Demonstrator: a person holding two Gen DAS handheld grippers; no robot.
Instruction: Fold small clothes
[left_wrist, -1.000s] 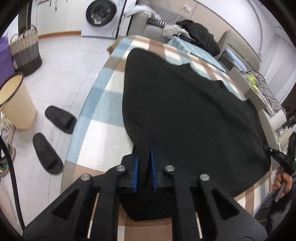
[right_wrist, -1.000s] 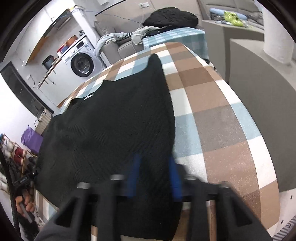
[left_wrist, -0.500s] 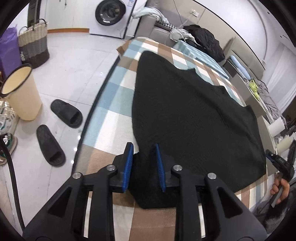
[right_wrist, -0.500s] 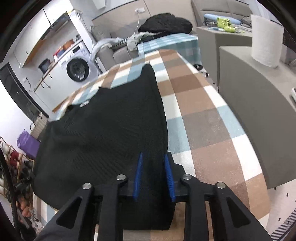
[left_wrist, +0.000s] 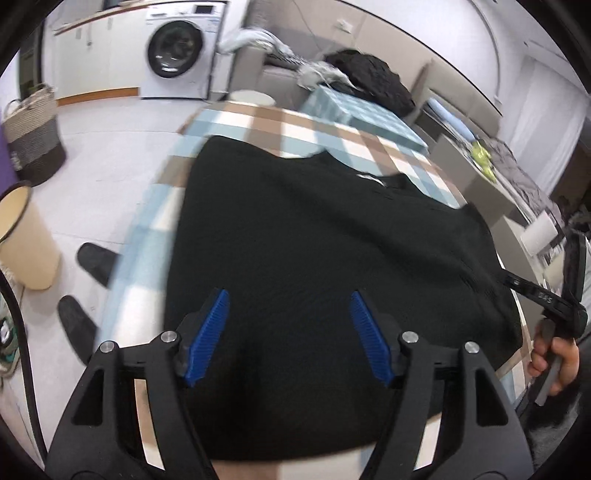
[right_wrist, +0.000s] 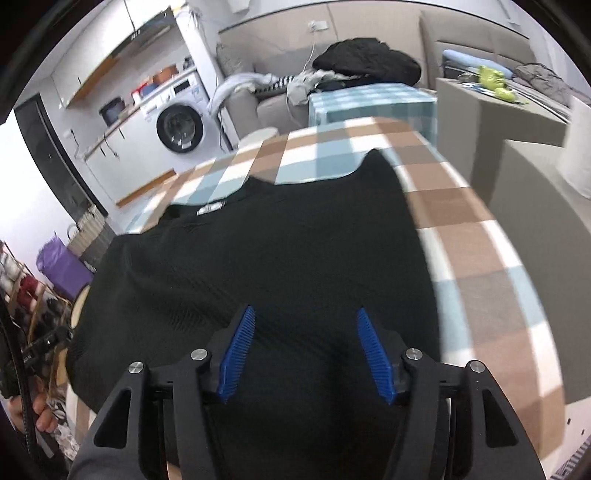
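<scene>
A black knitted garment (left_wrist: 325, 236) lies spread flat on the checked table (left_wrist: 258, 125), its neck with a white label (left_wrist: 365, 177) at the far side. It also shows in the right wrist view (right_wrist: 280, 258). My left gripper (left_wrist: 288, 295) is open and empty above the garment's near left hem. My right gripper (right_wrist: 306, 314) is open and empty above the near right hem. The right gripper also shows at the right edge of the left wrist view (left_wrist: 543, 299), held in a hand.
Slippers (left_wrist: 92, 258) and a beige bin (left_wrist: 22, 240) stand on the floor to the left. A woven basket (left_wrist: 33, 136) and a washing machine (left_wrist: 177, 51) are farther back. A grey cabinet (right_wrist: 524, 177) stands right of the table. A clothes pile (right_wrist: 365, 62) lies on a sofa behind.
Both grippers were shut on the garment's near hem corners; both have opened, let go of it and lifted back. The garment now lies flat.
</scene>
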